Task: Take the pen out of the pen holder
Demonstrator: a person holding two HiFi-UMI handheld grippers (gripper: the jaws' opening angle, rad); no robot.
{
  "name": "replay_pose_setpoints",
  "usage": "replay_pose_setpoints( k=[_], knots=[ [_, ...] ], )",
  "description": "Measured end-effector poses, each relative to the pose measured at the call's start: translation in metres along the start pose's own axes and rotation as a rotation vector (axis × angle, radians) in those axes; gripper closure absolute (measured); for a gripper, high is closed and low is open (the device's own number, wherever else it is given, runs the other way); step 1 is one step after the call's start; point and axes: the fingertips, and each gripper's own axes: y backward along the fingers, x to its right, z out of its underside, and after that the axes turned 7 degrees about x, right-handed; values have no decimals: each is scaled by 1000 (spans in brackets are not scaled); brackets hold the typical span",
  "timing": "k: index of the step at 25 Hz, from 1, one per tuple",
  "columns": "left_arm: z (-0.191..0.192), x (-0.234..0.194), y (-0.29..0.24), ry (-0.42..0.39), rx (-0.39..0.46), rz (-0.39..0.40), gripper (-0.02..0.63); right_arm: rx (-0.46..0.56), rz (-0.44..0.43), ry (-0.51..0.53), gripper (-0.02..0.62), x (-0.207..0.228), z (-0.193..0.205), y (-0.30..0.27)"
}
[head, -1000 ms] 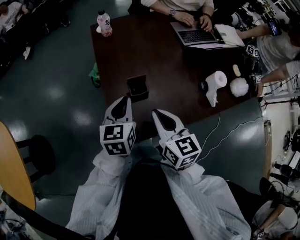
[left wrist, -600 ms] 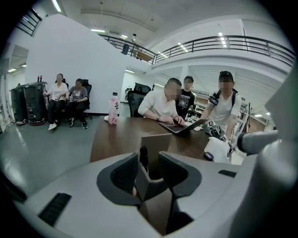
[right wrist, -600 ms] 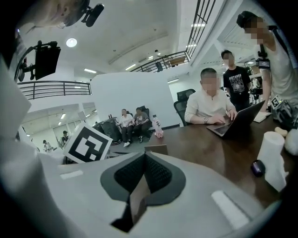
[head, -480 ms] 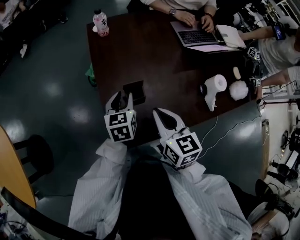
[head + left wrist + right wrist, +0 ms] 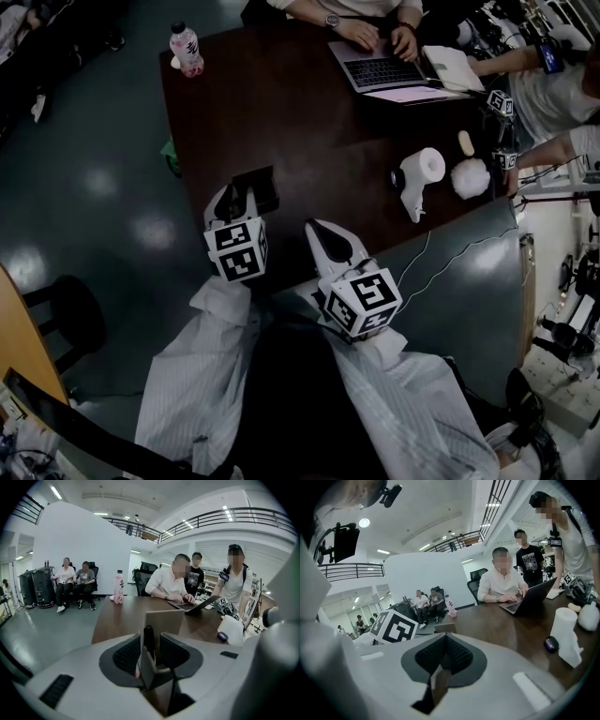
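Note:
A dark square pen holder (image 5: 255, 187) stands near the front left edge of the brown table (image 5: 309, 122). In the left gripper view the holder (image 5: 161, 620) sits right ahead, with a black pen (image 5: 149, 638) upright in it. My left gripper (image 5: 236, 200) is open, its jaws standing on either side of the pen and the holder's near wall without pressing on them. My right gripper (image 5: 323, 236) hangs shut and empty over the table's front edge, to the right of the holder. In its own view the right gripper (image 5: 446, 639) has its pads together.
A pink bottle (image 5: 185, 47) stands at the table's far left corner. A laptop (image 5: 375, 70) with a person's hands on it is at the far side. A white roll-shaped device (image 5: 419, 173) and a fluffy white ball (image 5: 471, 175) sit at the right. A chair (image 5: 75, 314) is on the floor to the left.
My left gripper has opened its jaws and come down and forward until they stand around the pen at the holder. The right gripper has shifted only slightly.

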Motion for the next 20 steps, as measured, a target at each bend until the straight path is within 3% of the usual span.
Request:
replay_pose_setpoints(
  k=[9, 20],
  knots=[
    [6, -3, -3, -16, 12, -40, 532, -5, -1, 4, 594, 3, 1, 4],
    [3, 8, 14, -25, 29, 20, 549, 25, 7, -4, 594, 2, -1, 13]
  ],
)
